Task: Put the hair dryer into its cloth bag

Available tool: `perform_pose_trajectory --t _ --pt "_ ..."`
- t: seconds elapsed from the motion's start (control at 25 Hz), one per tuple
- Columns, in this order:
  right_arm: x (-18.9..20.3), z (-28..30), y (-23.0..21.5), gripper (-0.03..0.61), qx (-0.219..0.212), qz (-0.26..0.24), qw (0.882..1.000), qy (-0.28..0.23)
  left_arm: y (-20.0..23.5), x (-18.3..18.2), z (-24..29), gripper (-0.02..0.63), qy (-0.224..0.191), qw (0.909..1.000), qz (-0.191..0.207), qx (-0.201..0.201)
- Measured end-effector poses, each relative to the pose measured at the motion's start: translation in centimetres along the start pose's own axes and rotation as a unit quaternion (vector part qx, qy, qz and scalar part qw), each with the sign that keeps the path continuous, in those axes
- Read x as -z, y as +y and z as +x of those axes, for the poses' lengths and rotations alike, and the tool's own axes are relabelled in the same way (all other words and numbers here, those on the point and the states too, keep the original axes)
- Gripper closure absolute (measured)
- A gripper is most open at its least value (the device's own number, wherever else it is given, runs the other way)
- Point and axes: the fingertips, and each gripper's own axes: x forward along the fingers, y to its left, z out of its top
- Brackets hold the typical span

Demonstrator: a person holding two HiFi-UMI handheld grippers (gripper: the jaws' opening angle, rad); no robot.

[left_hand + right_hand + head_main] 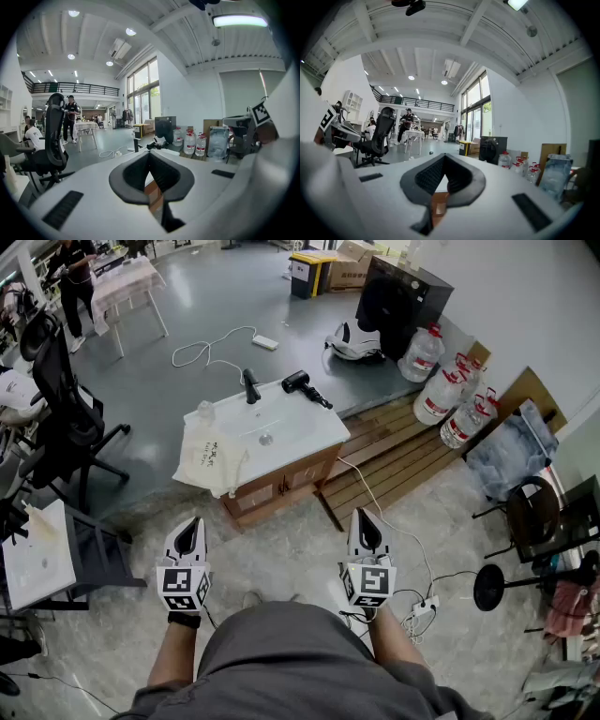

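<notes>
A black hair dryer (302, 383) lies on the far right corner of the white sink counter (298, 430). A cream cloth bag (211, 457) with dark print hangs over the counter's left front edge. Both of my grippers are held near my body, well short of the counter. My left gripper (192, 522) is shut and holds nothing, and my right gripper (362, 516) is shut and empty too. In the left gripper view the hair dryer (156, 146) shows small beyond the shut left gripper (150, 155). The right gripper (444, 158) has its dark jaws pressed together in its own view.
A black faucet (250, 385) stands at the counter's back. Wooden slats (394, 457) lie right of the cabinet, with water bottles (448, 390) behind. A cable runs to a power strip (424, 607) by my right hand. An office chair (58, 399) and a white table (36, 557) stand at left.
</notes>
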Motion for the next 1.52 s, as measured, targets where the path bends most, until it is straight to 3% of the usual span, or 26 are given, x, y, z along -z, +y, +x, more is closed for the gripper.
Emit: perform_pose_trajectory --t 0.56,1.16,1.52 --pt "0.2 1.1 -2.1 0.577 -0.013 0.010 1.000 -0.015 -1.7 0.1 1.8 0.614 0.009 0.9999 0.002 -0.009" --pt "1.8 2.6 -4.3 0.577 -0.053 0.001 0.999 -0.010 -3.2 1.1 2.4 0.614 0.022 0.9985 -0.006 -0.049" --pt "2.1 9.5 -4.5 0.577 -0.059 -0.027 0.998 -0.004 -0.8 1.4 9.7 0.614 0.023 0.9988 -0.010 -0.042"
